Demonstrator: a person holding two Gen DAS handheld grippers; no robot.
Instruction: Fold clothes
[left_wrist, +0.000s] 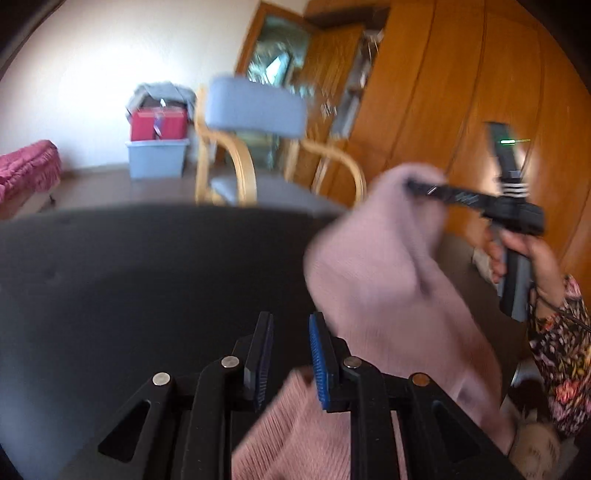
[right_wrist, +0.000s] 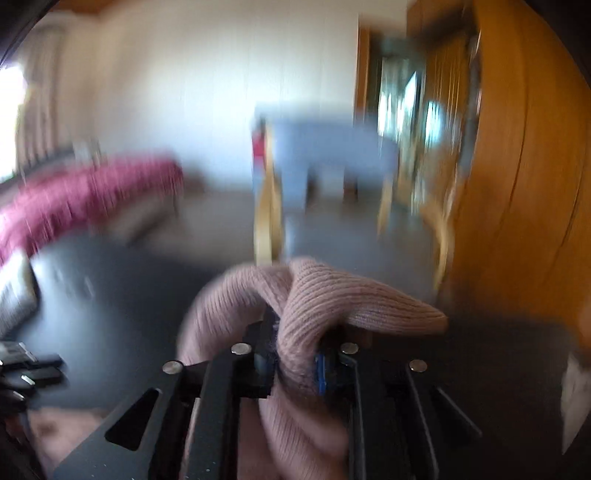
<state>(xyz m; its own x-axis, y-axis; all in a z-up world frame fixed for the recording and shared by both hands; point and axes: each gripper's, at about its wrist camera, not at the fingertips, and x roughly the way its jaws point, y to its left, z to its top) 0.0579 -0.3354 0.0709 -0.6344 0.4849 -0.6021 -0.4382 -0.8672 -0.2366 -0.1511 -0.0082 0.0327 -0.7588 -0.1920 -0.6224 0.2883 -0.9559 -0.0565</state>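
A pale pink knit garment (left_wrist: 388, 277) hangs lifted over the dark table (left_wrist: 129, 277). In the left wrist view my right gripper (left_wrist: 415, 184) pinches its top at the right, held by a hand (left_wrist: 524, 254) with a floral sleeve. The blurred right wrist view shows my right gripper (right_wrist: 295, 332) shut on a bunched fold of the garment (right_wrist: 332, 295). My left gripper (left_wrist: 291, 332) stands open near the table's front, with nothing between its blue pads. The garment's lower part lies beneath and just right of it, brushing the right finger (left_wrist: 321, 358).
A wooden armchair (left_wrist: 255, 110) with grey-blue cushions stands beyond the table's far edge. Behind it is a tall wooden wardrobe (left_wrist: 461, 92). A red box on a blue bin (left_wrist: 157, 147) sits by the wall, and a magenta couch (left_wrist: 26, 166) is at far left.
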